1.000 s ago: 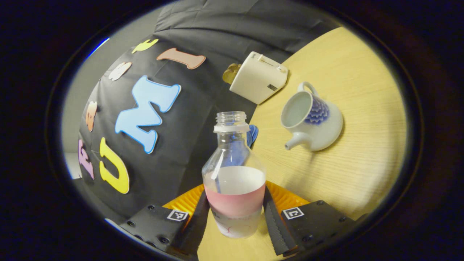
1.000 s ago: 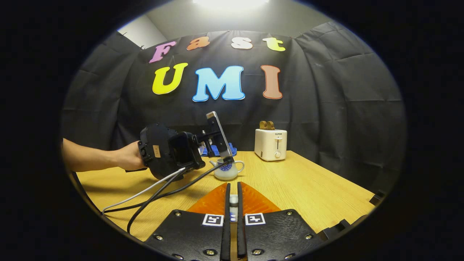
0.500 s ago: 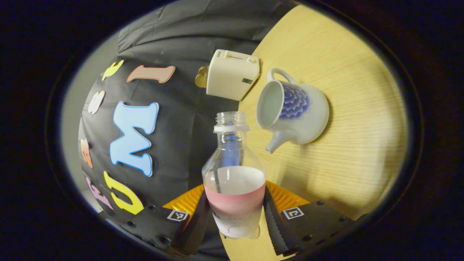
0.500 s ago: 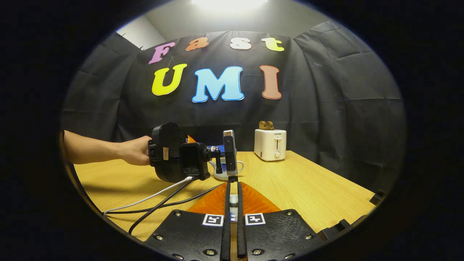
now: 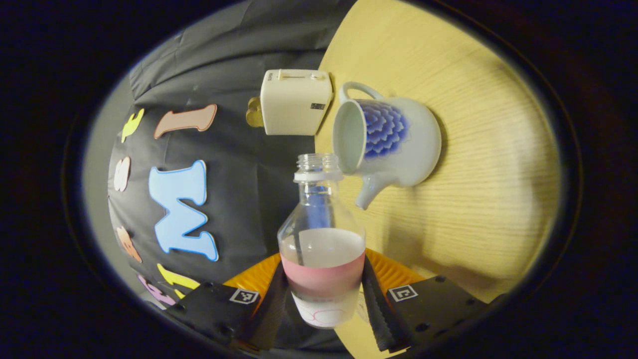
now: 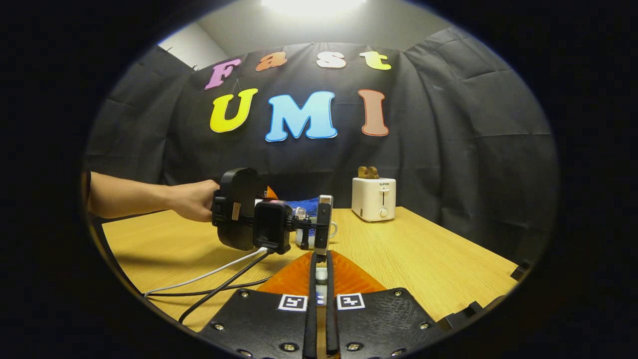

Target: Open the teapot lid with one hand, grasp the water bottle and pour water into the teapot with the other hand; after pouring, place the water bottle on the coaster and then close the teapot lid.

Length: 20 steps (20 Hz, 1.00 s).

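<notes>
Since the earlier frame the left tool [image 5: 323,299] has rolled further onto its side: in the left gripper view the counter [image 5: 478,199] has swung from 4 o'clock to fill the 3 o'clock half, and the teapot [image 5: 386,142] has drawn in from well apart to just beside the bottle mouth.

Left gripper view, left to right: the water bottle [image 5: 321,239] sits clamped between both fingers [image 5: 379,309] at its labelled waist, cap off, neck pointing to 12 o'clock. A waist grip of this kind appears chosen to leave the neck free for pouring. Water inside is not yet at the neck; no stream is visible. At 1 o'clock of the neck stands the lidless teapot, its open rim facing the bottle and its spout nearest the bottle shoulder. The toaster [image 5: 295,102] stands at 11 o'clock of the teapot.

Right gripper view, left to right: a hand [image 6: 192,199] holds the left tool sideways at 10 o'clock, over the teapot; cables trail across the counter. The right tool [image 6: 319,279] is nearly closed on a small white-and-blue piece, judged to be the teapot lid [image 6: 321,275], held back clear of the pour.

Judgement: the pour is being lined up, with more tilt needed before water runs.
</notes>
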Each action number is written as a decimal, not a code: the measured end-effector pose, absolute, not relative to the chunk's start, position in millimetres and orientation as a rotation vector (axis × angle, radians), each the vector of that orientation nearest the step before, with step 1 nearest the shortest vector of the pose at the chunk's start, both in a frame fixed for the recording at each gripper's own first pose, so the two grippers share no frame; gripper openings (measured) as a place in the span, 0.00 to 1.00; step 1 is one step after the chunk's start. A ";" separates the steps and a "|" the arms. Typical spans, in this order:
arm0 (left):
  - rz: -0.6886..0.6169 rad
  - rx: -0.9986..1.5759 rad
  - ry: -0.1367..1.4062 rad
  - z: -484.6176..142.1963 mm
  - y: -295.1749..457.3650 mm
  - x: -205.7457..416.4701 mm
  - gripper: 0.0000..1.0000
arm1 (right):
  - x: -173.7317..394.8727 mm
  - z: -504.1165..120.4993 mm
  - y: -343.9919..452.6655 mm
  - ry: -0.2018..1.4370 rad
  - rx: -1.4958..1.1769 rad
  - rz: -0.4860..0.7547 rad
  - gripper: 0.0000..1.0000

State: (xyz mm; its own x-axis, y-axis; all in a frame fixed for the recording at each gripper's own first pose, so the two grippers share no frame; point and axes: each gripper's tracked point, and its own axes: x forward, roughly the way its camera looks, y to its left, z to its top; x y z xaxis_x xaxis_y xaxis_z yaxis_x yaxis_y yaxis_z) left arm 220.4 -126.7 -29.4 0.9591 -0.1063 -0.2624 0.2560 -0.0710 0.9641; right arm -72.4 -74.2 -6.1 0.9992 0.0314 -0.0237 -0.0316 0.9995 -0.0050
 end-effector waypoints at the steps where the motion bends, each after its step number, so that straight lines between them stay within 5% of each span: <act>1: -0.303 1.636 0.124 -29.0 -127.0 220.6 0.86 | -72.2 -5.6 -73.8 0.023 -0.006 0.032 0.07; 20: -0.284 1.927 0.105 -5.7 -128.1 224.8 0.86 | -71.0 -7.4 -75.4 0.034 -0.003 0.042 0.07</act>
